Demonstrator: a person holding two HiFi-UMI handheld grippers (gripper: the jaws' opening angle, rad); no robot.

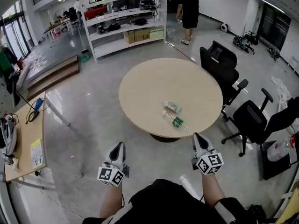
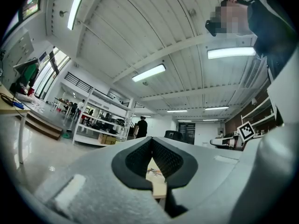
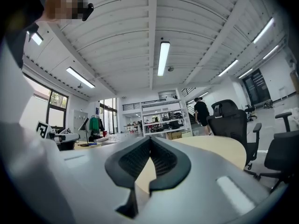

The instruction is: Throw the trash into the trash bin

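Plainly, both grippers were empty and held low in front of the person, short of the near edge of the round table [image 1: 149,85]. The left gripper [image 1: 119,146] had its jaws pressed together at the tips with nothing between them, and the right gripper [image 1: 198,136] was closed just the same, holding nothing. Both pointed roughly level toward the table. The trash lay on the tabletop, toward its near right part: a clear plastic bottle [image 1: 173,107] on its side, and just nearer than it a second bottle with a green label [image 1: 176,122], also lying down, the two close together but apart. Neither gripper touched either bottle. Two black office chairs stood right of the table, one at the far side [image 1: 219,62] and one nearer [image 1: 254,120]. On the floor at the far right edge sat a dark container with a clear plastic bag [image 1: 279,149] on it, though I could not tell whether that was the trash bin. A wooden desk [image 1: 28,141] ran along the left. Far back stood white shelves [image 1: 122,29] loaded with boxes and gear, and a person in dark clothes [image 1: 189,10] was near them.
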